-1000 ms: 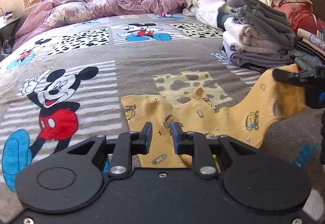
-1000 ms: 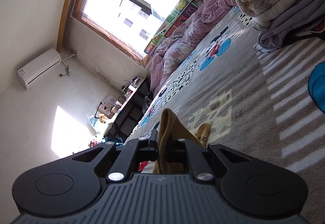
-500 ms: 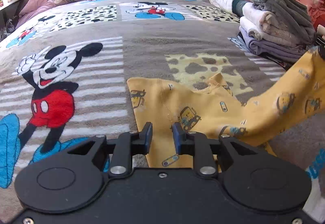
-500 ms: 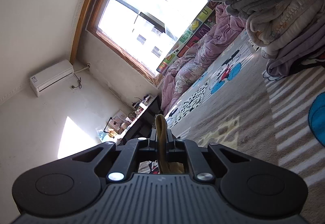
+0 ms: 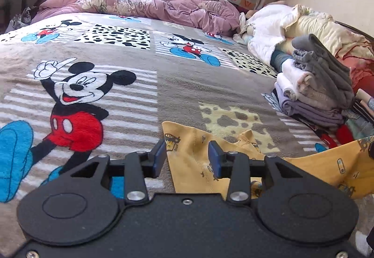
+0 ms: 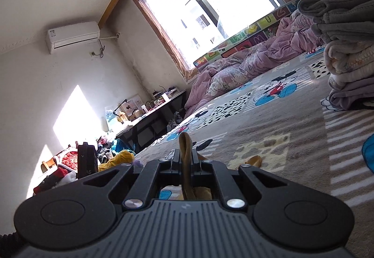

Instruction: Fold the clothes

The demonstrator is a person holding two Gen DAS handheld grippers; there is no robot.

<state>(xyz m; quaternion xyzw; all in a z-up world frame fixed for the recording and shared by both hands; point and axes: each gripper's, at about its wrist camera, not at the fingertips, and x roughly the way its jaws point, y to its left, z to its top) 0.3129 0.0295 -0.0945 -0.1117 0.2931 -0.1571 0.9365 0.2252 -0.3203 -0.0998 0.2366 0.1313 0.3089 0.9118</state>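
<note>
The left gripper has spread its jaws wider since a second ago, poised over the near edge of the yellow cartoon-print cotton garment lying on the grey Mickey Mouse blanket. The right gripper is pressed together, pinching a fold of that garment. Folded grey and white clothes are stacked nearby.

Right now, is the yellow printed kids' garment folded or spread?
Neither fully: the yellow printed kids' garment lies partly flat on the bed, one end lifted, pinched in the right gripper. Left gripper open.
</note>
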